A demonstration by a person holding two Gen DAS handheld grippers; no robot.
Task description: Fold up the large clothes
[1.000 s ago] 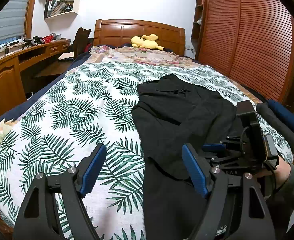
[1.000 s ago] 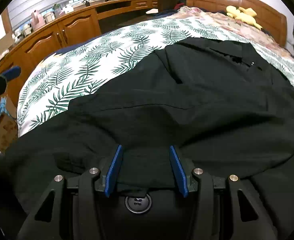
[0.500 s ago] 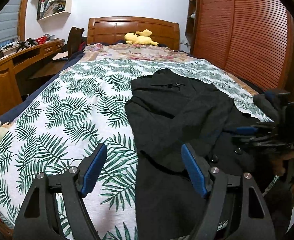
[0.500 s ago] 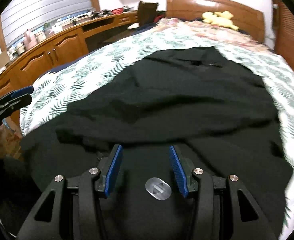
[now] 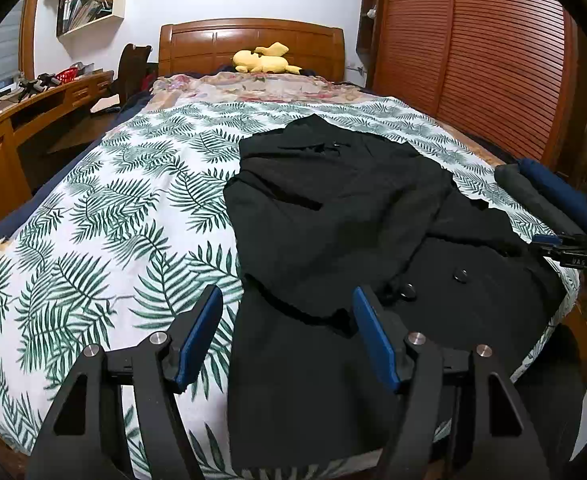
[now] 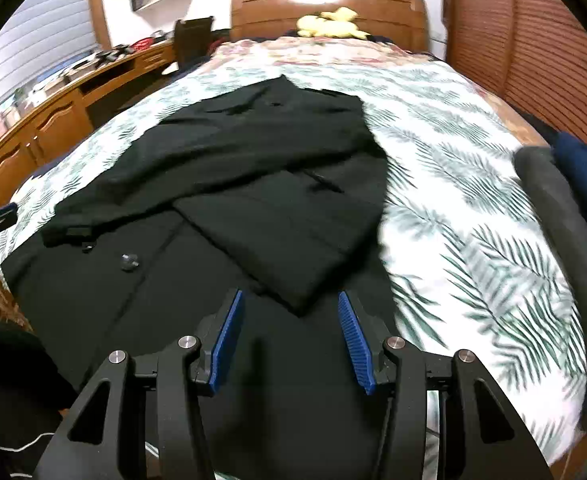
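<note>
A black coat (image 5: 333,220) lies spread on the leaf-print bedcover (image 5: 113,240), with its sleeves folded across its front and its buttons (image 5: 459,274) showing. My left gripper (image 5: 287,332) hovers over the coat's lower left edge. Its jaws are closing, the fabric shows in the gap, and the blue pads (image 5: 199,336) do not press on it. My right gripper (image 6: 289,336) stands open over the coat (image 6: 253,184) near its lower right part, holding nothing. In the left wrist view the right gripper (image 5: 565,248) shows at the bed's right edge.
A yellow plush toy (image 5: 263,62) lies by the wooden headboard (image 5: 249,40). A wooden desk (image 5: 33,112) runs along the left and slatted wardrobe doors (image 5: 493,60) along the right. Rolled grey and blue fabric (image 6: 561,208) lies at the bed's right edge.
The right gripper swung from over the coat's middle to its right side. The left gripper's jaws narrowed a little, and it crept forward over the coat's edge.
</note>
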